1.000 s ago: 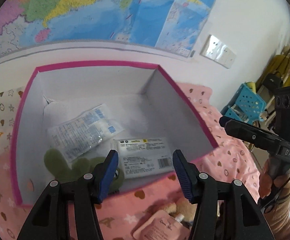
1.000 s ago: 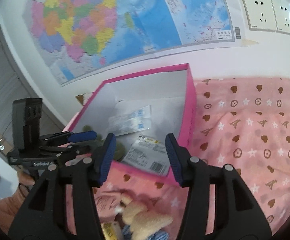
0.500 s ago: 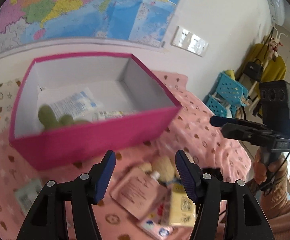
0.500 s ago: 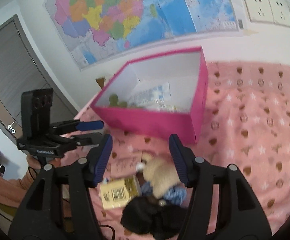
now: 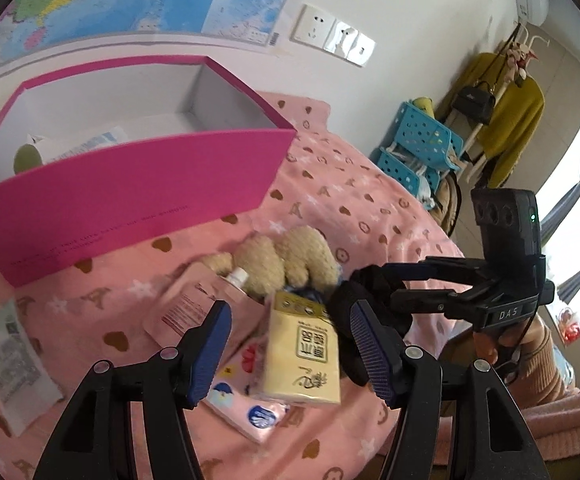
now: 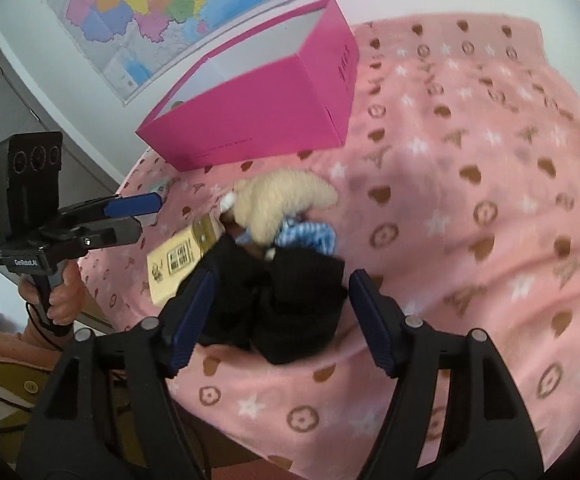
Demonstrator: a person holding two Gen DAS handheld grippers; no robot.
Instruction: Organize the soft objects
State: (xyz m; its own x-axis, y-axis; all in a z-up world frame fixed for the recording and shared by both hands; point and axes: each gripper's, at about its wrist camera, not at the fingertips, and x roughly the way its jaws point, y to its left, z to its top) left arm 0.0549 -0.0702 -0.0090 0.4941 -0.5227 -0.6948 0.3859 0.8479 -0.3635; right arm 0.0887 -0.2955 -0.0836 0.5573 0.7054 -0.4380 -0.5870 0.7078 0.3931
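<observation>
A pink box (image 5: pixel 130 184) stands open on the pink blanket; it also shows in the right wrist view (image 6: pixel 274 108). Inside it lie a green plush (image 5: pixel 26 158) and a white packet (image 5: pixel 90 142). In front of it lies a pile: a beige plush (image 5: pixel 282 256) (image 6: pixel 282 200), a yellow tissue pack (image 5: pixel 302 352) (image 6: pixel 178 260), a pink pouch (image 5: pixel 190 300), a flat pink packet (image 5: pixel 246 412) and a black cloth (image 6: pixel 278 300). My left gripper (image 5: pixel 290 348) is open over the tissue pack. My right gripper (image 6: pixel 278 312) is open around the black cloth.
A white-green packet (image 5: pixel 6 364) lies at the blanket's left. Blue baskets (image 5: pixel 422 148) and hanging clothes (image 5: pixel 502 116) stand right of the bed. A map (image 6: pixel 162 4) and wall sockets (image 5: pixel 334 36) are behind the box. The blanket's right part (image 6: pixel 490 160) is bare.
Both grippers have drawn back from above the box and come down over the pile in front of it. Both have stayed open.
</observation>
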